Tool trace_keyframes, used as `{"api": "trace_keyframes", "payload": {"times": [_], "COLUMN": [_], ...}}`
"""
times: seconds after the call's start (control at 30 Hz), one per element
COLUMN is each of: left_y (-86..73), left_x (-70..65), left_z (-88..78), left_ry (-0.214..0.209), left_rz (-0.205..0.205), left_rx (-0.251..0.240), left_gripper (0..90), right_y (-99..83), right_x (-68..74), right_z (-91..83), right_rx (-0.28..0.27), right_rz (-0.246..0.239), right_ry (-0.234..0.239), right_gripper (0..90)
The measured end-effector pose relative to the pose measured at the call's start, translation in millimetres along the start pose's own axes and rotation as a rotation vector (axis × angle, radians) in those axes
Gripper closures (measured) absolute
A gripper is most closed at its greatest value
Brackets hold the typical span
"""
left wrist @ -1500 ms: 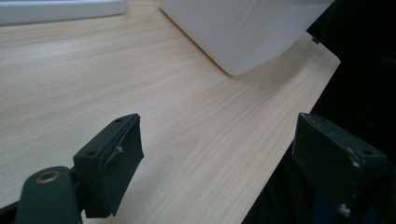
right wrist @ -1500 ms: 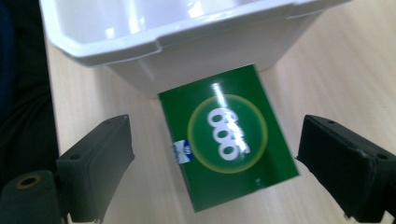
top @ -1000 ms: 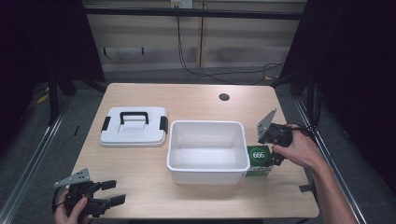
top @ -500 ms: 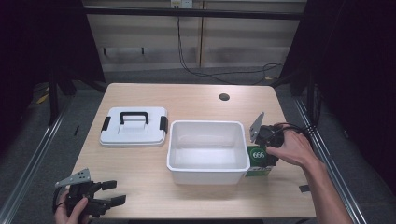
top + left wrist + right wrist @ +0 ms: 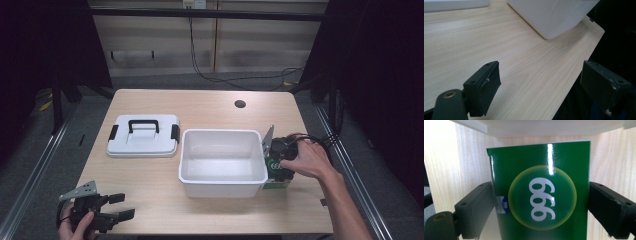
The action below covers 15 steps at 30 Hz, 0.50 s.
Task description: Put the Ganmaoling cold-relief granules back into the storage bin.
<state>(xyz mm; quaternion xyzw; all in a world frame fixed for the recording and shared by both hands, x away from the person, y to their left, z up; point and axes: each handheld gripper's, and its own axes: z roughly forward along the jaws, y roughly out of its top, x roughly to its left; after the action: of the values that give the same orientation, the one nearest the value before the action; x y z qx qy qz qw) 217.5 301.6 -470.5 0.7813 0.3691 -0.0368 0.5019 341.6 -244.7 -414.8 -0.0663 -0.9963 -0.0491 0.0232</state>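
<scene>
Left gripper (image 5: 116, 207) at the near left corner of the wooden table (image 5: 210, 107), held in the person's left hand (image 5: 75, 229), which is cut off by the bottom edge in the high view; jaws spread wide, nothing between them, one jaw over the tabletop and the other out past the table edge in the left gripper view; white lid (image 5: 143, 135) with a black handle and black side clips lies flat on the table's left half, its near edge just a sliver at the top of the left gripper view; white bin (image 5: 222, 162) sits mid-table just right of the lid, open top, inside looks bare, only its lower corner visible in the left gripper view (image 5: 554, 15); green box (image 5: 539, 195) with "666" in a yellow-ringed circle stands on the table against the bin's right wall, mostly hidden by the hand and gripper in the high view (image 5: 276, 181); right gripper (image 5: 539, 205) straddles the box, left pad touching its side, right pad at or just off the other side, can't tell if it's actually clamped; right hand (image 5: 305, 159) covers the gripper body from above; small blue label on the box edge partly hidden by the left pad; dark round hole (image 5: 240, 104) at the far side of the table.
</scene>
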Motion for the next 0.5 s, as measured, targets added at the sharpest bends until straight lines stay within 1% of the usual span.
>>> {"api": "trace_keyframes", "payload": {"times": [0.1,0.17,0.23,0.27,0.3,0.33,0.37,0.43,0.47,0.5], "left_y": [0.0,0.1,0.0,-0.1,-0.1,0.0,0.0,0.1,0.2,0.2], "left_x": [0.0,0.2,0.1,0.0,0.1,0.1,0.1,0.1,-0.1,-0.1], "left_z": [0.0,-0.1,-0.2,-0.1,-0.1,-0.1,-0.1,-0.2,-0.3,-0.4], "left_ry": [0.000,0.002,0.001,0.001,0.001,0.001,0.001,0.001,0.002,0.003], "left_rz": [0.000,0.003,-0.001,-0.003,-0.002,-0.001,-0.001,0.004,0.002,0.001], "left_rx": [0.002,0.001,-0.001,-0.002,0.000,0.001,0.001,0.001,0.001,-0.001], "left_gripper": [16.0,16.0,16.0,16.0,16.0,16.0,15.9,16.0,16.0,16.0], "right_y": [0.9,1.4,2.0,2.1,2.4,2.6,2.5,2.1,2.3,2.7], "right_x": [0.5,-0.1,0.2,1.3,1.7,1.0,1.9,2.2,4.4,4.2], "right_z": [1.8,3.5,4.9,5.5,6.1,6.7,6.6,5.5,4.8,4.6], "right_rx": [0.015,0.024,0.029,0.037,0.040,0.035,0.039,0.033,0.047,0.042], "right_rz": [0.002,-0.017,-0.022,-0.013,-0.016,-0.030,-0.022,-0.025,-0.013,-0.027], "right_ry": [0.000,-0.004,-0.005,-0.008,-0.009,-0.010,-0.010,-0.018,-0.018,-0.024], "right_gripper": [11.2,11.3,11.9,12.1,12.6,13.0,13.6,14.8,15.2,15.4]}}
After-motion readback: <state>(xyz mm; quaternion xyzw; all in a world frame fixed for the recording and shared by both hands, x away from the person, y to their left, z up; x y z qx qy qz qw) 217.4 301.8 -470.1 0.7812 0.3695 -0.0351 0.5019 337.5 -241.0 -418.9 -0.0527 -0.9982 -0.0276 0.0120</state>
